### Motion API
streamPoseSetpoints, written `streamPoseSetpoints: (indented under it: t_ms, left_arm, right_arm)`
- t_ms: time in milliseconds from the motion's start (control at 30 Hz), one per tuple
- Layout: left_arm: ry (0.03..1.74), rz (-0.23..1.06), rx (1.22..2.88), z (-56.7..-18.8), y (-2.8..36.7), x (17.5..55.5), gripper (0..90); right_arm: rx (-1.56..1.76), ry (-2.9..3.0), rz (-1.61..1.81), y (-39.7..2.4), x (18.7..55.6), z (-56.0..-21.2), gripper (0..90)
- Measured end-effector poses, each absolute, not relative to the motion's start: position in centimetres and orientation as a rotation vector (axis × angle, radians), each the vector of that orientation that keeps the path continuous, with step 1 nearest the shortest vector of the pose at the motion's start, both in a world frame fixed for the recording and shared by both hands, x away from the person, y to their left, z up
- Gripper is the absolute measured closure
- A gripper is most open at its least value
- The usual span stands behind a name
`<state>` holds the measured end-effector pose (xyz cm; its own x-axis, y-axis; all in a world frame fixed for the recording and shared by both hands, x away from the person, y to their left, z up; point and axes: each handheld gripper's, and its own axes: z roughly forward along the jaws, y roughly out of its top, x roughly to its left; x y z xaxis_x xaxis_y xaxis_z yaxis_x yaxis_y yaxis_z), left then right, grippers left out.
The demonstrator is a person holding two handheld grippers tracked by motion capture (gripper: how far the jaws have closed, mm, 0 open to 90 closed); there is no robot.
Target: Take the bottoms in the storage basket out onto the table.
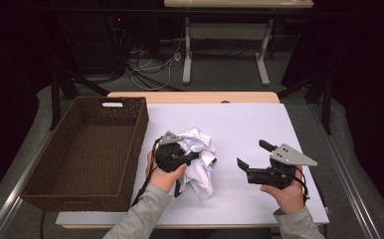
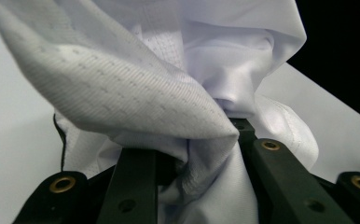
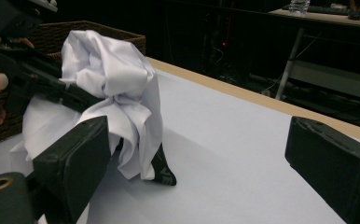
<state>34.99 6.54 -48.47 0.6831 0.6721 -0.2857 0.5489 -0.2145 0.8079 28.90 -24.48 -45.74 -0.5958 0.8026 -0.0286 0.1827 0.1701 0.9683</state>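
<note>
- Two hand-held grippers over a white-covered table (image 1: 259, 124), one in each of the person's hands.
- Left gripper (image 1: 192, 157): jaws pinched on a crumpled white garment (image 1: 200, 154); in the left gripper view the cloth (image 2: 169, 93) is bunched between both black jaws and drapes over them.
- Garment sits on the table left of centre, just beside the wicker basket (image 1: 88, 154), partly bunched up off the surface; lower end trails toward the person.
- Right gripper view: garment (image 3: 117, 84) hangs in a wad from the left gripper (image 3: 33, 79), a dark edge or trim at its bottom corner touching the table.
- Right gripper (image 1: 252, 157): jaws spread wide, nothing between them, held well to the right of the garment, pointing toward it.
- Basket: brown, rectangular, at the table's left edge; small white tag on far rim.
- Grey sleeves on both forearms.
- Background: second table (image 1: 230, 30), cables on the floor.
</note>
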Motion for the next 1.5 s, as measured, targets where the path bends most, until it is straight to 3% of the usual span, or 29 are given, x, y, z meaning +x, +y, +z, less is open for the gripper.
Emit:
streamPoseSetpoints:
  t_ms: [600,967,1100,1500]
  left_arm:
    - [0.895,0.171,2.045,-53.1,4.5,34.9,68.8]
    - [0.862,0.165,2.056,-54.1,4.0,34.6,57.9]
    - [0.861,0.151,2.038,-54.0,4.1,34.6,50.1]
    - [0.816,0.156,1.96,-52.4,4.9,33.9,15.6]
  right_arm:
    - [0.936,1.9,1.44,-24.6,28.9,-45.9,6.5]
    - [0.936,1.912,1.434,-24.2,29.1,-46.2,6.5]
    - [0.928,1.913,1.438,-24.1,29.1,-46.2,6.4]
    - [0.913,1.934,1.431,-23.6,29.1,-46.4,7.2]
